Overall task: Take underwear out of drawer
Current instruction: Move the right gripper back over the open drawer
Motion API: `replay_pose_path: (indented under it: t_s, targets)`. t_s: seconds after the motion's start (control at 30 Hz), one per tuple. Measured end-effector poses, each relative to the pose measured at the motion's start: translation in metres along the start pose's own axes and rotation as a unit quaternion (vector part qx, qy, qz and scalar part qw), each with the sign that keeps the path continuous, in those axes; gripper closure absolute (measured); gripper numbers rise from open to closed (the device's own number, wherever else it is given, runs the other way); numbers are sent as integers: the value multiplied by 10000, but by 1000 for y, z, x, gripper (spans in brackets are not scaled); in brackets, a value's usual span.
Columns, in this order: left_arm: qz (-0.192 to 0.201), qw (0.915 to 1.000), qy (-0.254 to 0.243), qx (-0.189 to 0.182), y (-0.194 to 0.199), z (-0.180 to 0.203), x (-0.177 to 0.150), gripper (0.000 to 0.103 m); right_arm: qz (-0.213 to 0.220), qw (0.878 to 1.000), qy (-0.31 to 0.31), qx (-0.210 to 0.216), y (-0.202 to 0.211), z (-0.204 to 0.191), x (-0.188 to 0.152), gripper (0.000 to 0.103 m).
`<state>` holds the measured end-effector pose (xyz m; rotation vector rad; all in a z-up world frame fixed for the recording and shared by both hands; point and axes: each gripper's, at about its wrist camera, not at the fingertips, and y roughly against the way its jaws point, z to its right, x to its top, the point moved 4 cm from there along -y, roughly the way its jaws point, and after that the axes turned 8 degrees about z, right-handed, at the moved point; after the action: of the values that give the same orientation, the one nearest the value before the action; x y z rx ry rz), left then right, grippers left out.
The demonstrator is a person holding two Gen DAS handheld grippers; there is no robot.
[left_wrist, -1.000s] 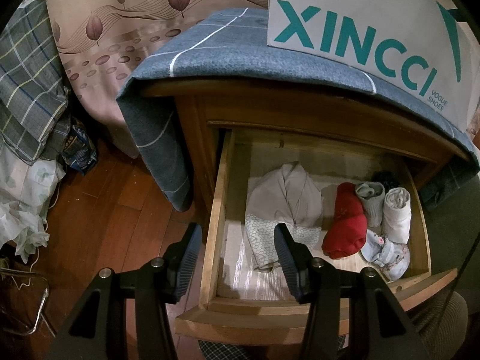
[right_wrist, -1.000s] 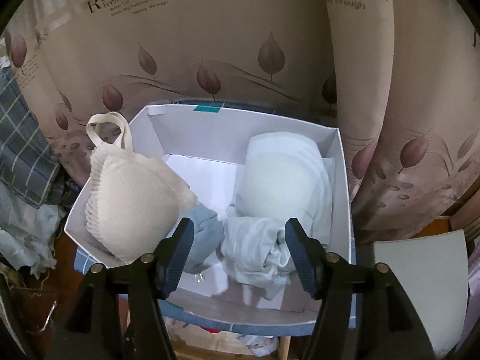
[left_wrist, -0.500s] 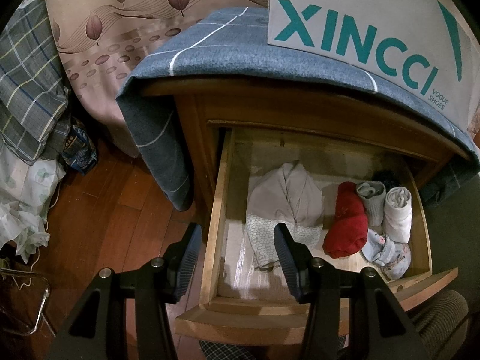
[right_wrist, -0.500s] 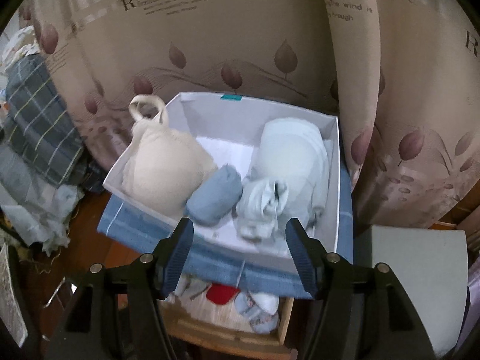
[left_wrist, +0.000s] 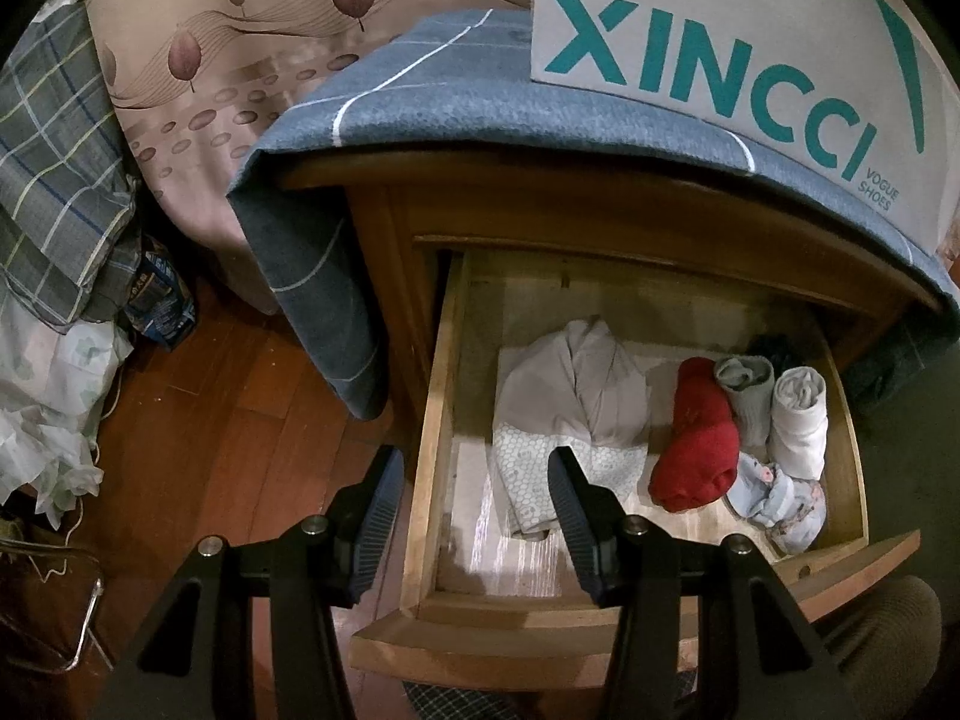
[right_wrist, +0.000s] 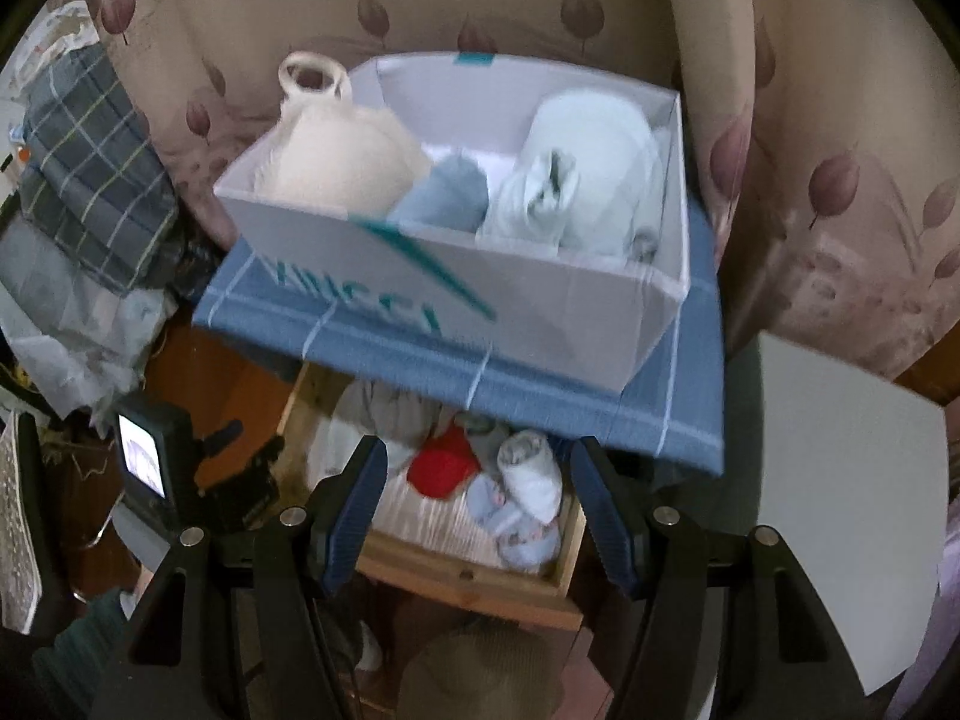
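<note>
Open wooden drawer occupies the lower centre of the left wrist view. Inside: a folded beige and white patterned garment at left, a rolled red underwear piece at centre, and rolled grey and white pieces at right. Left gripper hangs over the drawer's left wall, jaws apart, empty. Right gripper is likewise spread and empty above the drawer. White cardboard shoe box, upper centre, holds a cream bra.
</note>
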<state>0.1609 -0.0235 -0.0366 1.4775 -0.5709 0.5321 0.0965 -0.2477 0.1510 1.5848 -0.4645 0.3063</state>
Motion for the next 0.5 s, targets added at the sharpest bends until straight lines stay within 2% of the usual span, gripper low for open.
replay_pose_path:
  t_s: [0.27, 0.5]
  targets:
    - [-36, 10000, -16, -5, -1, 0, 0, 51, -670, 9977, 118, -13, -50, 1, -43, 42]
    - [-47, 10000, -11, -32, -1, 0, -1, 51, -1474, 9887, 248, -84, -109, 5, -80, 42]
